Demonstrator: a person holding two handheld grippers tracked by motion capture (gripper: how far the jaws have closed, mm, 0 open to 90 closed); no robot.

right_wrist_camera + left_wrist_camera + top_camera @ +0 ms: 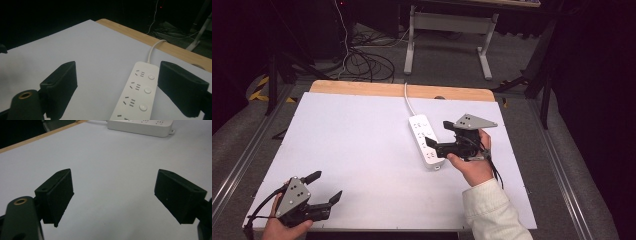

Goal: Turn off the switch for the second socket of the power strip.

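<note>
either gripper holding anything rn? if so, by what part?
Nothing is held. The left gripper is open over bare table. The right gripper is open too, with the power strip lying untouched between and beyond its jaws.

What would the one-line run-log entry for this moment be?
left gripper: open, near table corner, holding nothing | right gripper: open, over white plastic power strip | contact: cannot tell | white table

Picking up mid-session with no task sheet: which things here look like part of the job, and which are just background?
Likely in play:
power strip, white, on the table
right gripper, open, right beside the strip
left gripper, open, at the table's near corner

Background:
cables on the floor
white desk frame beyond the table
</note>
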